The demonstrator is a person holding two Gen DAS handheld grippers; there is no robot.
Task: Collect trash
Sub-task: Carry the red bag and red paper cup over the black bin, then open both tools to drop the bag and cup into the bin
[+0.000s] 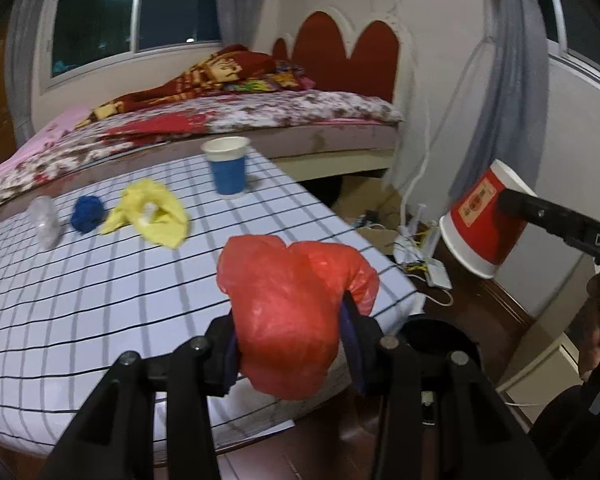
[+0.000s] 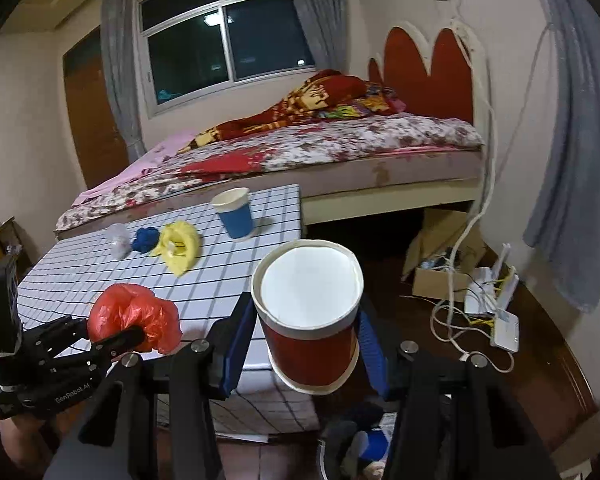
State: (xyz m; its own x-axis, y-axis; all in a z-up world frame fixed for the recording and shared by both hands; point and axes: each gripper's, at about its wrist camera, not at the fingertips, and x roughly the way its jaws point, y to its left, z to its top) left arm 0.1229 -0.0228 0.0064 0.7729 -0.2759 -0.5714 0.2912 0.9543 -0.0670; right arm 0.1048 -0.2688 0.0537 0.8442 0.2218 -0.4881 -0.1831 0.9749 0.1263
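Trash is half gathered: the left gripper (image 1: 290, 344) pinches a limp, crinkly red plastic bag (image 1: 288, 312) at the counter (image 1: 100, 300) edge, while the right gripper (image 2: 308, 340) clamps a stiff, crushable red paper cup (image 2: 310, 316) by its wall, seemingly empty.

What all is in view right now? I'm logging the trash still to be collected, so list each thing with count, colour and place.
red plastic bag: 1, red, held over the table's near edge
red paper cup: 1, red with white inside, held off the table's right side
blue paper cup: 1, blue, upright at the table's far edge
yellow bag: 1, yellow, crumpled on the table
blue wad: 1, dark blue, left of the yellow bag
clear wrap: 1, clear, left of the blue wad
table: 1, white with dark grid
bed: 1, floral, behind the table
left tool: shut on the red plastic bag
right tool: shut on the red paper cup
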